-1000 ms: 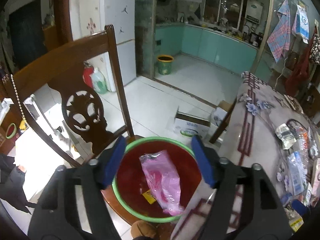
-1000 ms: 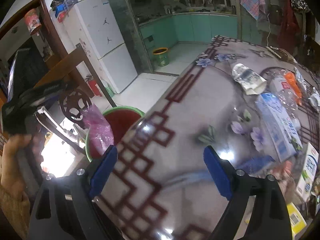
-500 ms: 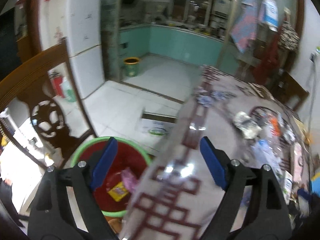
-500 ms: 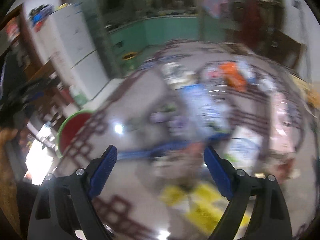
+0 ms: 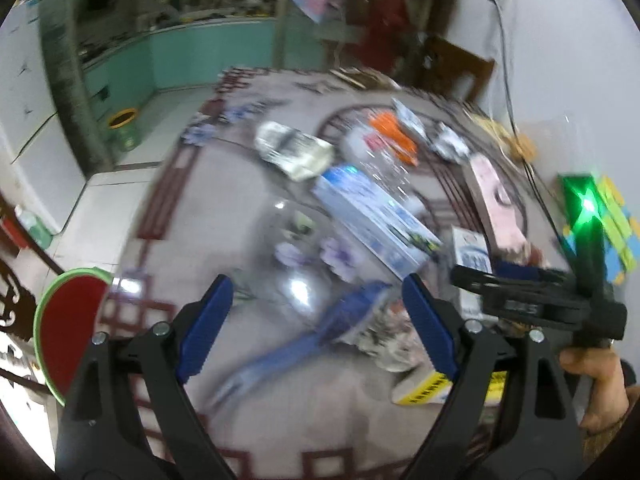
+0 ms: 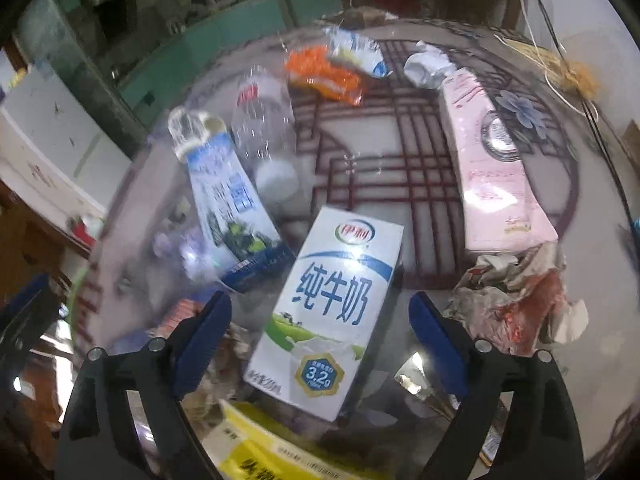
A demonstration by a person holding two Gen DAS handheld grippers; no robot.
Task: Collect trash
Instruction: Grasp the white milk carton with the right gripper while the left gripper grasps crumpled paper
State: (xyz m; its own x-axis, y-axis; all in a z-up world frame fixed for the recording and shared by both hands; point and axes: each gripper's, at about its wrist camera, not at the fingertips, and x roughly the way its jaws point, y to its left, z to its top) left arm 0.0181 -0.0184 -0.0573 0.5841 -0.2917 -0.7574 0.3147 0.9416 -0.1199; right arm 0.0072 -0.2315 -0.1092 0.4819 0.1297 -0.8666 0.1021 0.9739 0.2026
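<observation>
I see milk carton (image 6: 326, 312) lying on bench (image 6: 400, 184) among litter, between my right gripper (image 6: 320, 320) fingers, spread wide, not touching; left gripper (image 5: 316, 316) fingers wide apart, empty, above blue wrapper (image 5: 320, 340); red bin (image 5: 68, 332) beside bench edge

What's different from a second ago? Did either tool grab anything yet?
Both tools swung away from the red bin toward the trash on the table. The left tool, which had been over the bin with the pink bag inside, now hangs over the table. The right tool now frames the white milk carton. Both stay open and empty; the trash has not moved.
</observation>
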